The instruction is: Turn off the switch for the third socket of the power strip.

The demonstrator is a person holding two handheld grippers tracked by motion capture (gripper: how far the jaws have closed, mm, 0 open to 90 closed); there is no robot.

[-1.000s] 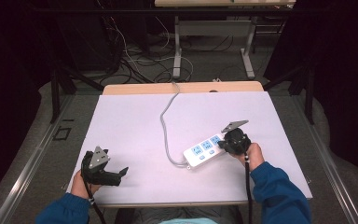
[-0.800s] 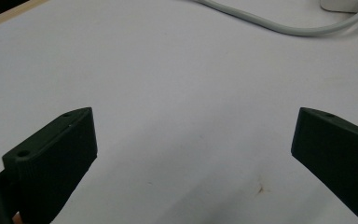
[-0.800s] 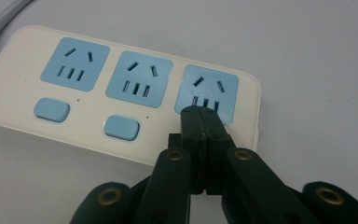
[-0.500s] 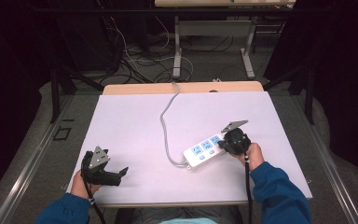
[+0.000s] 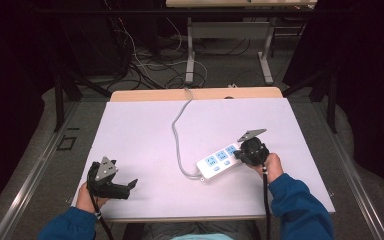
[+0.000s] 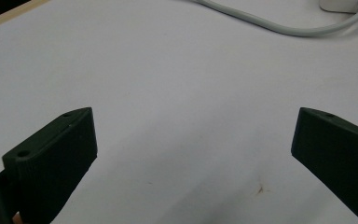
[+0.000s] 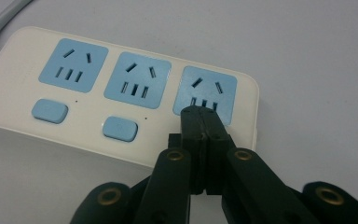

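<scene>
A white power strip (image 5: 219, 161) with blue sockets lies on the white table (image 5: 145, 130), right of centre; its grey cable (image 5: 178, 131) runs to the far edge. My right gripper (image 5: 239, 154) is shut with nothing between its jaws, its tips over the strip's right end. In the right gripper view the closed tips (image 7: 203, 113) rest at the lower edge of the rightmost blue socket (image 7: 206, 93), above where that socket's button would be. My left gripper (image 5: 130, 186) is open near the front left, holding nothing; its cable (image 6: 279, 29) view shows bare tabletop between the fingers (image 6: 56, 149).
Two blue buttons (image 7: 50, 110) (image 7: 120, 128) sit below the other two sockets. Behind the table is a dark floor with loose cables (image 5: 155, 62) and a metal table frame (image 5: 227, 37). A wooden strip (image 5: 195, 94) borders the table's far edge.
</scene>
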